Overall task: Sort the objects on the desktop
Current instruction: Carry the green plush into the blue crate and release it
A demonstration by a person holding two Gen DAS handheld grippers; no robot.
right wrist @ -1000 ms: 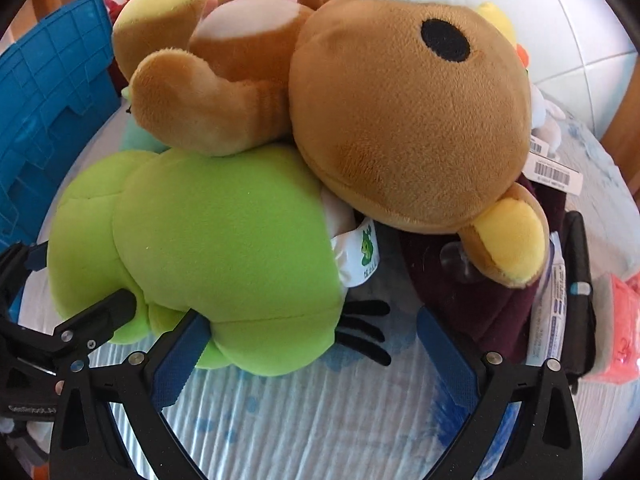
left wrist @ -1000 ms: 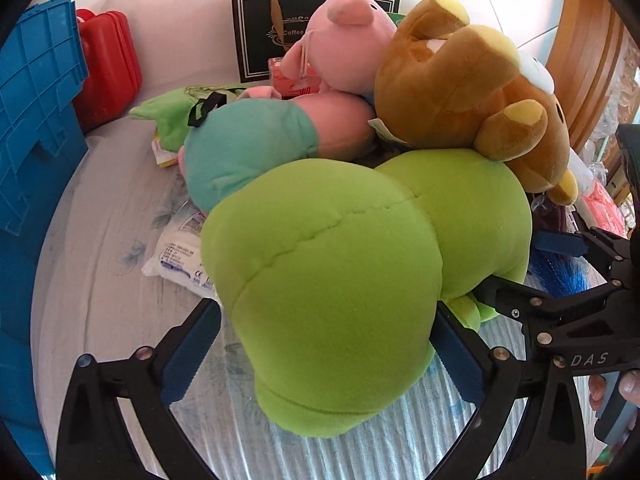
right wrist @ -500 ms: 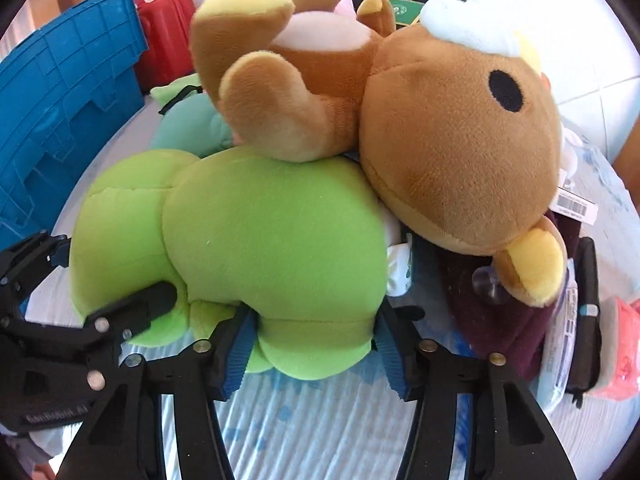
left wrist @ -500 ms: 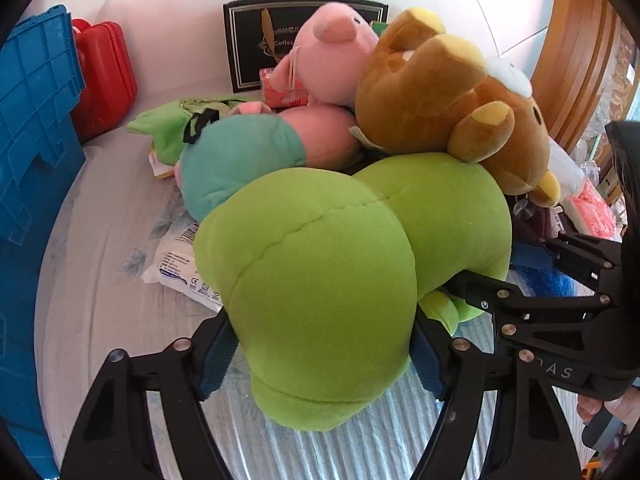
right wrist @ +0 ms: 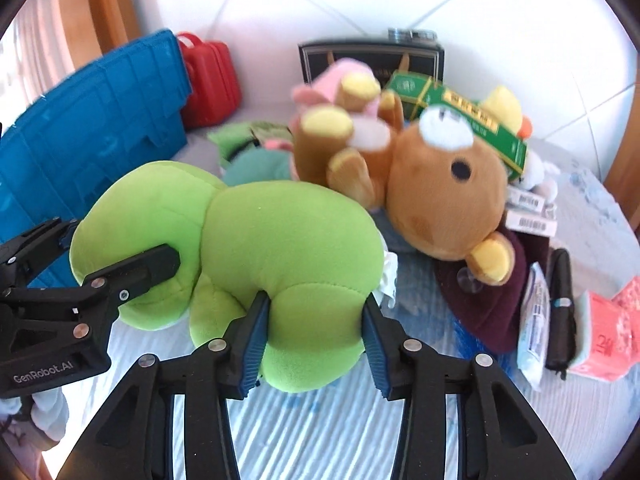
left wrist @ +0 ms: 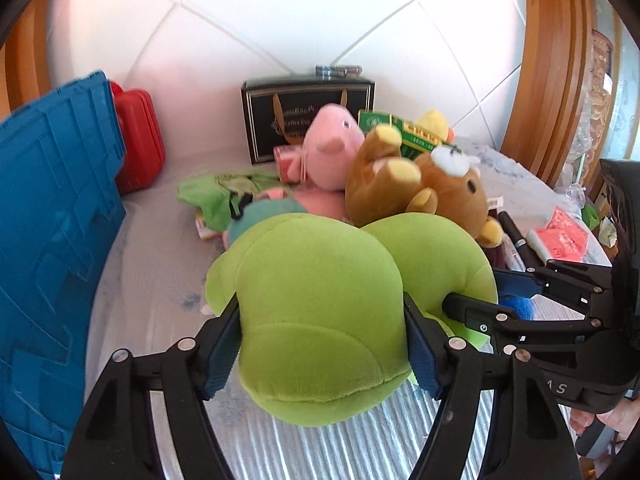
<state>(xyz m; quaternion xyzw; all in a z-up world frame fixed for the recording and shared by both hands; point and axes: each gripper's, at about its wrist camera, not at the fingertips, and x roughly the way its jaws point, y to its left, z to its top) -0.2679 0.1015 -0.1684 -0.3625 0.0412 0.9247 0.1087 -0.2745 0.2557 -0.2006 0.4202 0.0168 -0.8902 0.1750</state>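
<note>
Left hand-held gripper (left wrist: pixel 322 354): closing, blue pads pressing into both flanks of the rounded end of the green plush toy (left wrist: pixel 320 304), pinching it. Right hand-held gripper (right wrist: pixel 316 334): closing too, squeezing a narrower lobe at the other end of the same green plush toy (right wrist: pixel 256 240), fabric bulging around the pads. Each hand-held gripper showing in the other's view, gripping from the side.

Green plush toy: hanging between the two, apparently lifted just clear of the ribbed pale desk (left wrist: pixel 160 280); contact underneath hidden, so impossible to tell for sure.

Just behind it, lying on its back: brown bear plush (right wrist: pixel 436 196) with yellow paws and ears, head resting on a dark maroon cloth (right wrist: pixel 488 312). Behind the bear: pink plush (left wrist: pixel 332 148), a teal plush (left wrist: pixel 268 216) partly hidden, a green pouch (left wrist: pixel 224 196), a green box (right wrist: pixel 460 120) and a yellow plush (right wrist: pixel 504 110) beyond it.

Standing against the white tiled wall: black gift box (left wrist: pixel 280 112). Off to the left: blue crate (left wrist: pixel 52 220), with a red case (left wrist: pixel 138 140) beside it.

On the right of the desk: white packet (right wrist: pixel 534 320), black pen case (right wrist: pixel 562 304), pink-red packet (right wrist: pixel 608 328), barcode tags (right wrist: pixel 528 216).
</note>
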